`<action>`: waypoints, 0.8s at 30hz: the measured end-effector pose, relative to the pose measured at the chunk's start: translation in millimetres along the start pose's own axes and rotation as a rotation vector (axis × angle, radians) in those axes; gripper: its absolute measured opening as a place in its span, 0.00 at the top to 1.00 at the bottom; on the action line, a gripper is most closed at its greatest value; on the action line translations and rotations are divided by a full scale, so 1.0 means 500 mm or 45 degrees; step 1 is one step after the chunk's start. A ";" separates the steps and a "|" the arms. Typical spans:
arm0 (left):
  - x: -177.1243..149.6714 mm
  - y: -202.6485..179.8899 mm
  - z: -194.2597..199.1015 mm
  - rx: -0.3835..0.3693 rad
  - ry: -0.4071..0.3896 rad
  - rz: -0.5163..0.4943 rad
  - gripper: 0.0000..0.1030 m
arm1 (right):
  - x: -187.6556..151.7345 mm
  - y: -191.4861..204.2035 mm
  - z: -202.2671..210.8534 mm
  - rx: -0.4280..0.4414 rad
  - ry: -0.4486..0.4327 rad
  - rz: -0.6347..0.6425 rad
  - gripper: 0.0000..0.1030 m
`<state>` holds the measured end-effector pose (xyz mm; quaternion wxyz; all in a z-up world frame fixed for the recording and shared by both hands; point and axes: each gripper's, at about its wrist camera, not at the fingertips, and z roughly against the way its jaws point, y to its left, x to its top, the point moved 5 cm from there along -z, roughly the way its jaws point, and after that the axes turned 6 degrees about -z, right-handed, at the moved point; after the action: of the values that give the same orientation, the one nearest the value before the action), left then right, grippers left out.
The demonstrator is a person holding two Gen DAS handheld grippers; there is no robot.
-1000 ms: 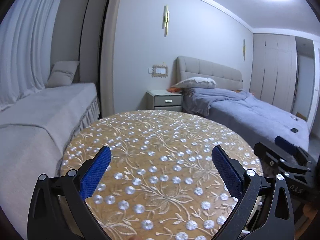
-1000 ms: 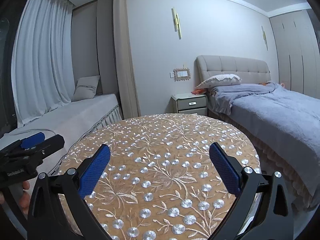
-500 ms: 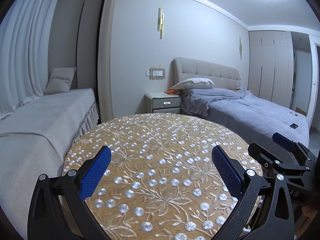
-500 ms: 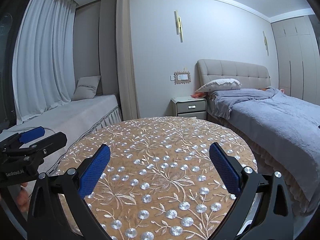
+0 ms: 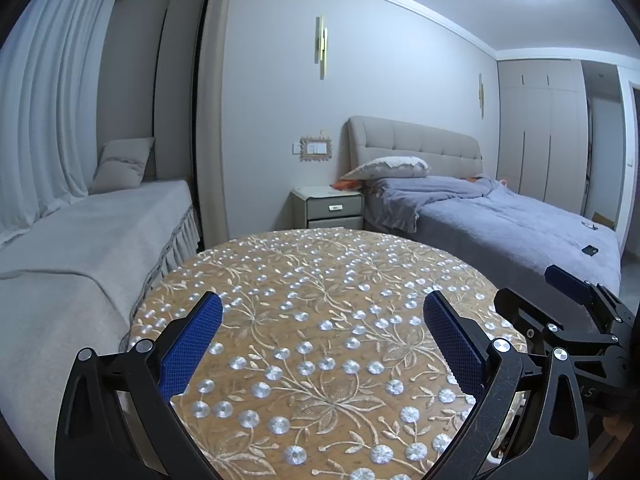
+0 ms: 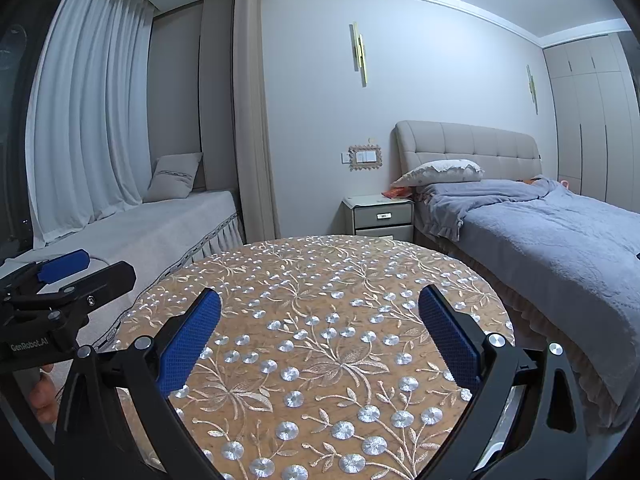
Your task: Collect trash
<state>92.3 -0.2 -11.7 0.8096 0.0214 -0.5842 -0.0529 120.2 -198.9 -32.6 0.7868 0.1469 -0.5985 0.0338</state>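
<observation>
No trash shows in either view. My left gripper (image 5: 322,312) is open and empty, held over the near part of a round table (image 5: 320,264) with a gold embroidered cloth. My right gripper (image 6: 320,310) is open and empty over the same table (image 6: 320,272). Each gripper shows in the other's view: the right one at the right edge (image 5: 568,300), the left one at the left edge (image 6: 68,276).
A grey bench seat (image 5: 92,236) with a cushion and white curtains lies left of the table. A nightstand (image 5: 330,208) stands behind it against the wall. A bed with a blue-grey blanket (image 5: 520,224) fills the right. Two small dark objects (image 5: 589,249) lie on the bed.
Both views have tilted slightly, so the table sits a little lower and more of the room shows. Both grippers stay open and empty.
</observation>
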 end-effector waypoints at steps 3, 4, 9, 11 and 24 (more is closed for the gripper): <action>0.000 0.000 0.000 0.001 0.000 -0.005 0.04 | 0.001 0.000 0.000 0.000 0.002 0.000 0.04; 0.000 0.000 0.000 0.003 -0.001 -0.007 0.04 | 0.001 0.000 0.000 0.001 0.002 0.001 0.04; 0.001 -0.003 -0.001 -0.003 -0.001 -0.013 0.04 | 0.000 0.000 -0.001 0.001 0.003 0.000 0.04; 0.001 -0.004 -0.001 0.000 -0.003 -0.015 0.04 | 0.000 -0.001 -0.001 0.001 0.004 0.001 0.04; 0.004 -0.015 0.000 0.002 0.001 -0.037 0.04 | -0.009 -0.006 -0.003 0.002 0.017 -0.003 0.04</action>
<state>92.3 -8.1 -10.6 0.8090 0.0306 -0.5835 -0.0642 121.3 -200.8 -37.7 0.7908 0.1481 -0.5929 0.0345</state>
